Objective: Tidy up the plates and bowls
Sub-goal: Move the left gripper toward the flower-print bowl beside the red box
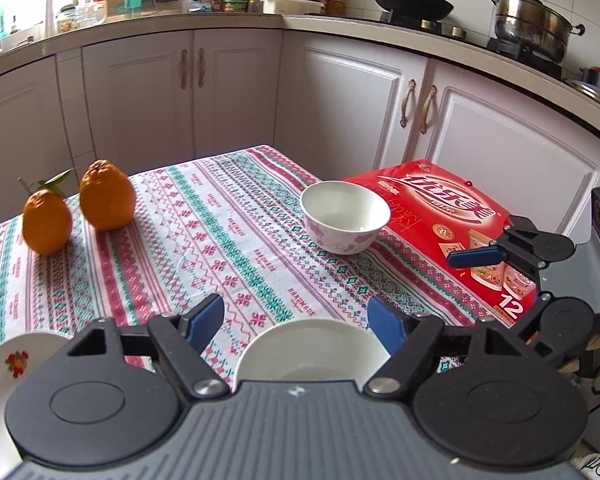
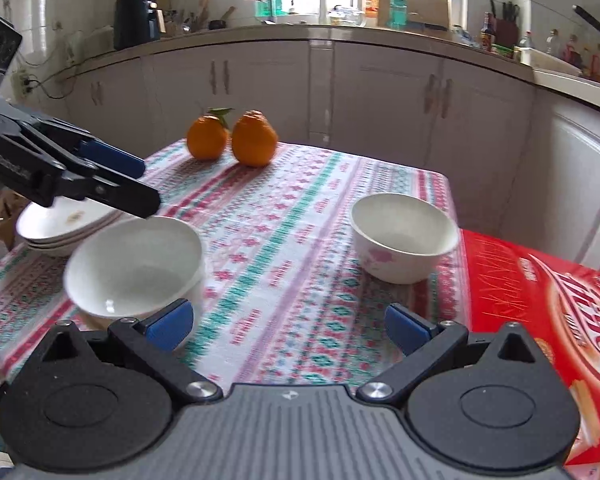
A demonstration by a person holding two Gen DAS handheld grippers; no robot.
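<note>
— Where do the bowls sit?

— One flowered bowl (image 2: 404,236) stands alone near the far right edge of the surface (image 2: 284,240), just beside the red box (image 2: 540,300); a plain bowl (image 2: 134,266) sits at the near left, seemingly nested on another; the plates (image 2: 66,226) are stacked just behind it.

— And the left hand-held gripper (image 1: 296,322)?

— Spread, nothing pinched; it hovers above the plain bowl (image 1: 312,354) (its rim shows between the blue pads), one plate (image 1: 8,364) beside it.

— The right hand-held gripper (image 2: 288,326)?

— Also spread and empty, over bare cloth between the two bowls; its left finger overlaps the plain bowl's rim in view, though I cannot tell whether it touches.

— Anything else?

— Two oranges (image 2: 232,138) at the far edge, touching or nearly so.
</note>
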